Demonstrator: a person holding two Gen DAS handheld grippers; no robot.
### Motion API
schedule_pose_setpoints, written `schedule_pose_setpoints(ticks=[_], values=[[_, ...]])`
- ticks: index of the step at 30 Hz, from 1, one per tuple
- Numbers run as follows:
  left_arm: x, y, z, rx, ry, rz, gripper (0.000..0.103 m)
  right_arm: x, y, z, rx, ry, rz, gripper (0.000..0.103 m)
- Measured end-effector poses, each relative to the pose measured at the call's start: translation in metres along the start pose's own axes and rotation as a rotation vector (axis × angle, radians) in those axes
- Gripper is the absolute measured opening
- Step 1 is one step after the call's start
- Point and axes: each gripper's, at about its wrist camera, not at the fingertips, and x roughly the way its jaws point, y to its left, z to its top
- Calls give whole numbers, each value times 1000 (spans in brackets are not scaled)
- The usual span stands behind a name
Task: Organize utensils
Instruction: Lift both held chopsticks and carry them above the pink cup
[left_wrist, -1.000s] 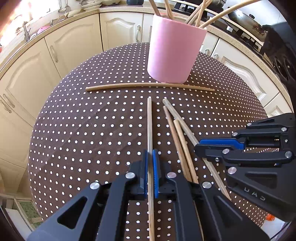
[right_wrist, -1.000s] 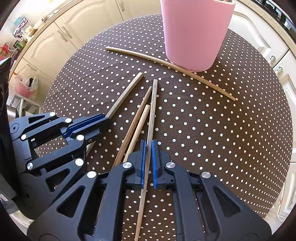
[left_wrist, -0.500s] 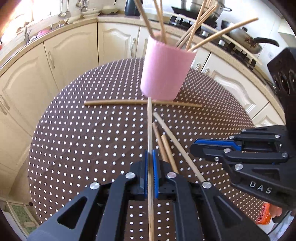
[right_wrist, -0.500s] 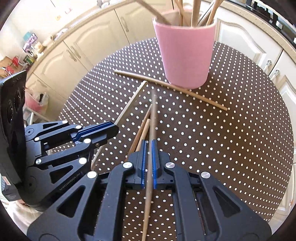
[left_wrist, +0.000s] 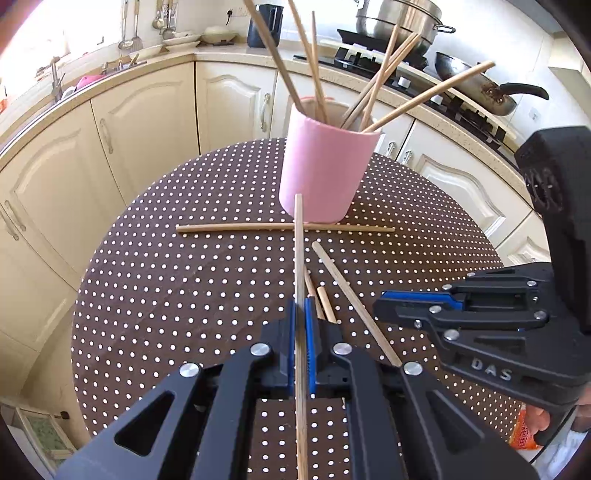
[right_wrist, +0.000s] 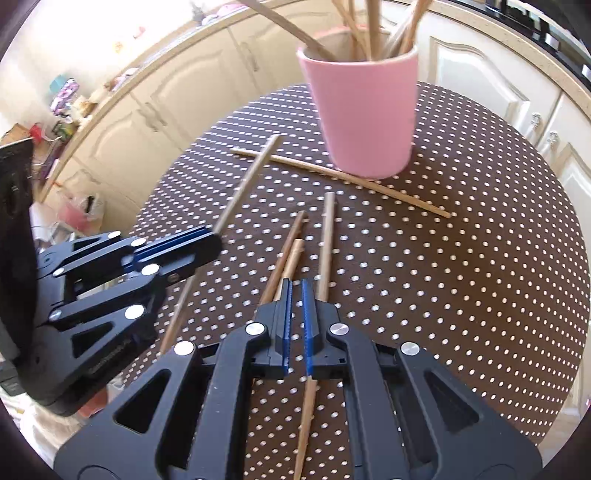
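A pink cup (left_wrist: 325, 173) (right_wrist: 365, 118) holding several chopsticks stands at the far side of the round dotted table (left_wrist: 184, 295). My left gripper (left_wrist: 303, 306) (right_wrist: 214, 243) is shut on a chopstick (left_wrist: 298, 251) (right_wrist: 251, 173) held off the cloth, its tip pointing at the cup's base. My right gripper (right_wrist: 296, 291) (left_wrist: 380, 306) is shut, with no stick between its pads. One chopstick (right_wrist: 325, 240) (left_wrist: 343, 284) lies on the table under its right finger. Two shorter chopsticks (right_wrist: 282, 254) (left_wrist: 327, 304) lie just left of it. A long thin stick (left_wrist: 240, 228) (right_wrist: 369, 182) lies across in front of the cup.
Cream kitchen cabinets (left_wrist: 147, 122) curve around the table's far side, under a counter with a stove and pans (left_wrist: 476, 85). A person's fingers (left_wrist: 535, 421) hold the right gripper's handle. Bare cloth stretches to the right of the cup (right_wrist: 480, 240).
Both grippers rose and tilted up, bringing the cup's rim into view. The left lifted its chopstick off the cloth. The chopstick earlier seen between the right pads now lies outside them.
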Motion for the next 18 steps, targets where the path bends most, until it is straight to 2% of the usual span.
schedule_pose_setpoints(ticks=[2, 3, 4, 6, 11, 13, 14, 16, 18], values=[[2, 1, 0, -2, 8, 3, 5, 5, -1, 1, 2, 22, -9, 9], [5, 2, 1, -4, 15, 5, 5, 7, -2, 1, 0, 33, -29, 15], [6, 3, 1, -8, 21, 3, 5, 10, 2, 5, -2, 39, -41, 29], [11, 5, 1, -13, 33, 8, 5, 12, 2, 5, -16, 36, -69, 47], [18, 5, -1, -12, 47, 11, 5, 28, 17, 13, -47, 87, -115, 46], [20, 4, -1, -12, 56, 14, 5, 33, 21, 14, -60, 110, -136, 30], [22, 4, -1, -12, 58, 16, 5, 33, 22, 13, -68, 110, -144, 29], [24, 4, -2, -11, 63, 12, 5, 36, 32, 15, -80, 115, -165, 16], [26, 3, -1, -13, 66, 8, 5, 38, 38, 16, -94, 115, -170, 9]])
